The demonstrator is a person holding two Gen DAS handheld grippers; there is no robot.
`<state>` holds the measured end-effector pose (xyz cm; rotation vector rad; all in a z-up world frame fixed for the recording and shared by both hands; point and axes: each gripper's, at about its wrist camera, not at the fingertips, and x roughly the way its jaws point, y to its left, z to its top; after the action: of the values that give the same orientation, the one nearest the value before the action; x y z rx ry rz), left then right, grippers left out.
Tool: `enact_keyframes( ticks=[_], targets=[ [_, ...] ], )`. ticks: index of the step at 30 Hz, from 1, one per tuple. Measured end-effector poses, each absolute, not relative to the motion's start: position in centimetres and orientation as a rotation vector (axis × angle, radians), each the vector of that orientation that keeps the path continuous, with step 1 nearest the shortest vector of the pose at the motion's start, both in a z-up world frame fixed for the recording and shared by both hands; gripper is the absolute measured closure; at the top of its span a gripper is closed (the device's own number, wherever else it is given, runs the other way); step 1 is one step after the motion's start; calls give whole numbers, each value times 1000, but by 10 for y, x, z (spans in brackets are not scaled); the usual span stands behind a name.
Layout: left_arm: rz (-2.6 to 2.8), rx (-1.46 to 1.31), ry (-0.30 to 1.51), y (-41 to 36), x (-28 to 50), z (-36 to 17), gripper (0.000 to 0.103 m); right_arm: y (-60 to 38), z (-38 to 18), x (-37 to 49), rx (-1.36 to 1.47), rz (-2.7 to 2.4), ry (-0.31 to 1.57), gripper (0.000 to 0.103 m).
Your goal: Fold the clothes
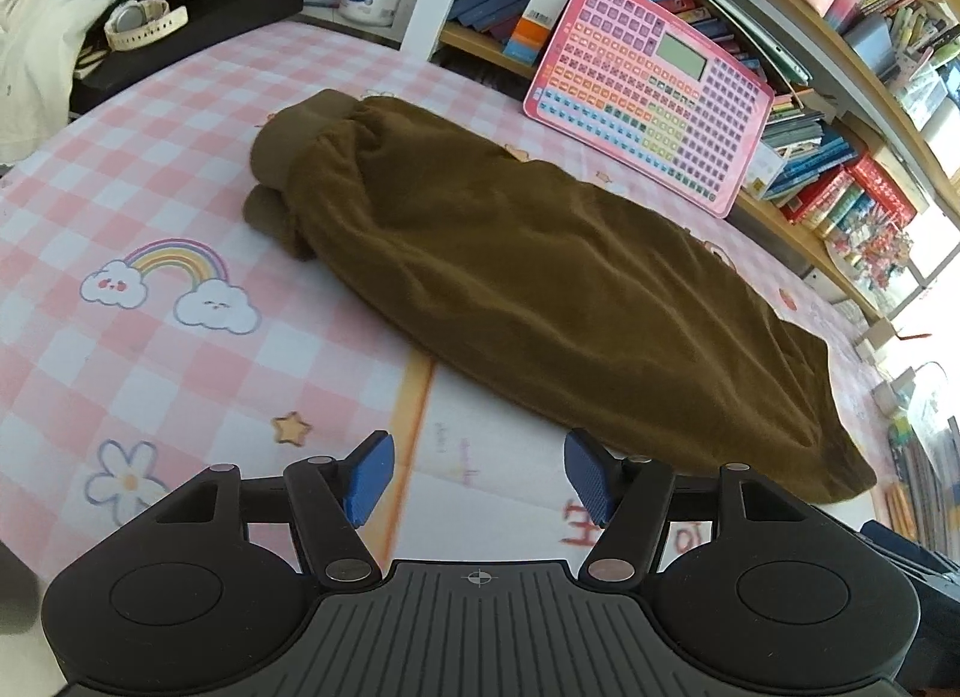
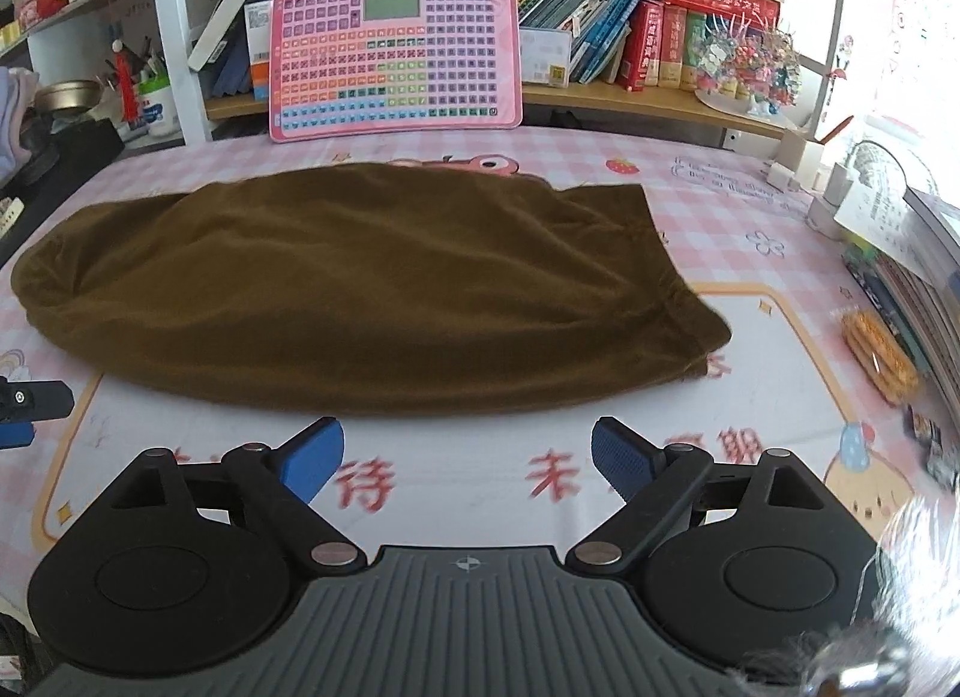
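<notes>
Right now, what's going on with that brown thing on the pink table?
A person is folding clothes with a hand-held gripper in each hand. The brown garment lies folded lengthwise on the pink checked tablecloth, in front of a pink keyboard toy. Neither tool holds it: the left hand-held gripper and the right hand-held gripper both stand open, just short of its near edge.

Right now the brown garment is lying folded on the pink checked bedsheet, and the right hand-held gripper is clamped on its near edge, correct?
Not quite. The right hand-held gripper is open and holds nothing, short of the brown garment, as the right wrist view shows. The garment does lie on the pink checked bedsheet.
</notes>
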<state>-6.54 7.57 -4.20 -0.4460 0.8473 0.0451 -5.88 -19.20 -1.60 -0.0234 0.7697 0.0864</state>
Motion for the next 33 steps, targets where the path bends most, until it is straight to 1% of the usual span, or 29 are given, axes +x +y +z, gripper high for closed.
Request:
enact_keyframes(
  ticks=[9, 13, 14, 16, 20, 33],
  targets=[
    [106, -404, 845, 14, -57, -36, 39, -248, -16, -33, -19, 156, 758, 12],
    [147, -426, 843, 5, -57, -35, 39, -265, -21, -27, -7, 187, 768, 12],
    [159, -434, 833, 6, -59, -34, 37, -268, -23, -27, -4, 192, 774, 12],
    [191, -463, 816, 13, -60, -33, 32, -271, -27, -25, -1, 205, 790, 12],
    [268, -534, 808, 36, -54, -35, 31, -269, -31, -25, -7, 234, 808, 12],
    [305, -590, 817, 106, -24, -45, 31, -226, -20, -20, -53, 212, 760, 12]
  ],
)
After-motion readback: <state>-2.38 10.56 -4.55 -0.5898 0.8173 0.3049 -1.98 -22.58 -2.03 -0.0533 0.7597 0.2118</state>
